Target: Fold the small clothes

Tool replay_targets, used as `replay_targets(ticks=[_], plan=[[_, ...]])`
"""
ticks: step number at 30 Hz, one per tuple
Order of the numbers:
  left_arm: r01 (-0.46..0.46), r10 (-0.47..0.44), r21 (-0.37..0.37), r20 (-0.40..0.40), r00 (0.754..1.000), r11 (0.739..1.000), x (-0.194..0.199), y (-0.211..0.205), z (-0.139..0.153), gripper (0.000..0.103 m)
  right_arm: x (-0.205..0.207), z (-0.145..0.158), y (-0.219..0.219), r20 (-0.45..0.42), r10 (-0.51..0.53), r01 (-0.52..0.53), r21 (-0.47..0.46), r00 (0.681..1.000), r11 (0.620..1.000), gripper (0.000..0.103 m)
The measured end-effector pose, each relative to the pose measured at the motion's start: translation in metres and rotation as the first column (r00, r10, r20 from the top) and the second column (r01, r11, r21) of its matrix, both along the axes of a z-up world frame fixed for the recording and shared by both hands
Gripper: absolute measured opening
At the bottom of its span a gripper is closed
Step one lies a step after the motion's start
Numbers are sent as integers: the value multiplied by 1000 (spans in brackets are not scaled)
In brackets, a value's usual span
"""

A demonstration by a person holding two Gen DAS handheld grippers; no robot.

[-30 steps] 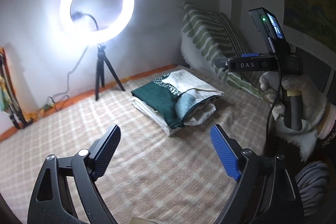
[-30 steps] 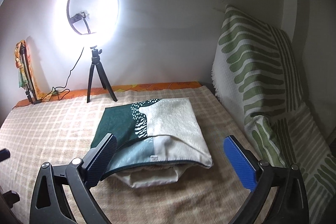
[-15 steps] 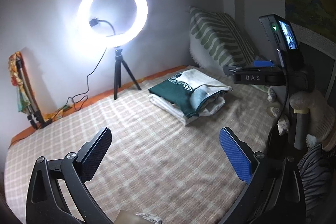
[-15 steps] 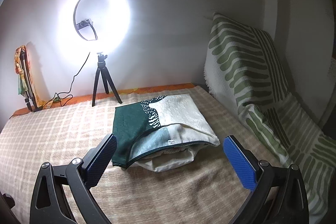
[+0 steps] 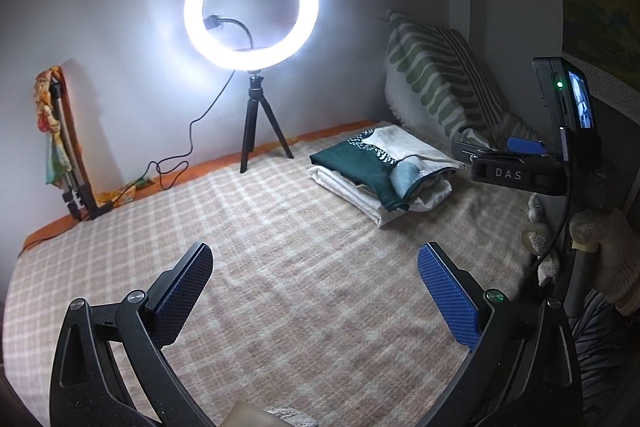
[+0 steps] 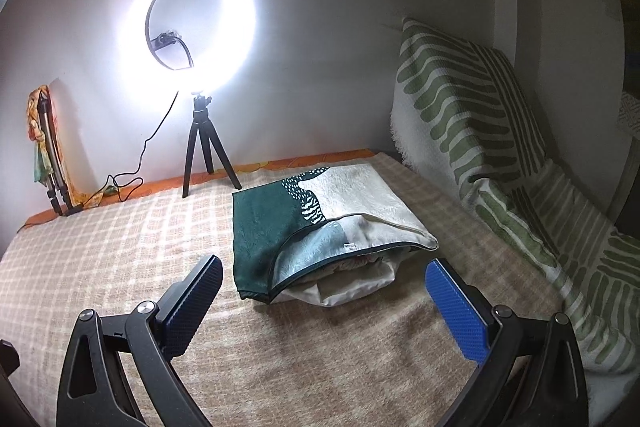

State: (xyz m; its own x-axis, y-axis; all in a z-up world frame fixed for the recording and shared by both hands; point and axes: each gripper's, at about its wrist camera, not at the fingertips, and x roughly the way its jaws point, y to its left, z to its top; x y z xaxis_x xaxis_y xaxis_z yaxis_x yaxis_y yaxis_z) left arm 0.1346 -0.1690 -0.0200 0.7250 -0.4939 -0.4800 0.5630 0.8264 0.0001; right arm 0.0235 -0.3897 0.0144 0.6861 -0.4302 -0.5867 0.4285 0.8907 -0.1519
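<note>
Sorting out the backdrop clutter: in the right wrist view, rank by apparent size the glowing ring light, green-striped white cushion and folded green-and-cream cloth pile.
1. Green-striped white cushion, largest.
2. Folded green-and-cream cloth pile and glowing ring light look alike; the pile lies nearer, so I leave them unranked.

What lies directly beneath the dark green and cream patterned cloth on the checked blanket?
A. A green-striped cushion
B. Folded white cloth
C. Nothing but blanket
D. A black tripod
B: folded white cloth shows under the dark green and cream patterned cloth, on the checked blanket.
</note>
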Motion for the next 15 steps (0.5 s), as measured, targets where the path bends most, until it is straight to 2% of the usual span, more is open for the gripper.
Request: replay_targets(ticks=[9,15], plan=[[-13,13,-2,8,1000,1000,-4,8,-2,102,-4,-1,8,17,0,1,-35,1000,999,103],[-16,16,-2,2,1000,1000,-3,10,-2,102,-3,1,10,27,5,-5,-20,1000,1000,103]])
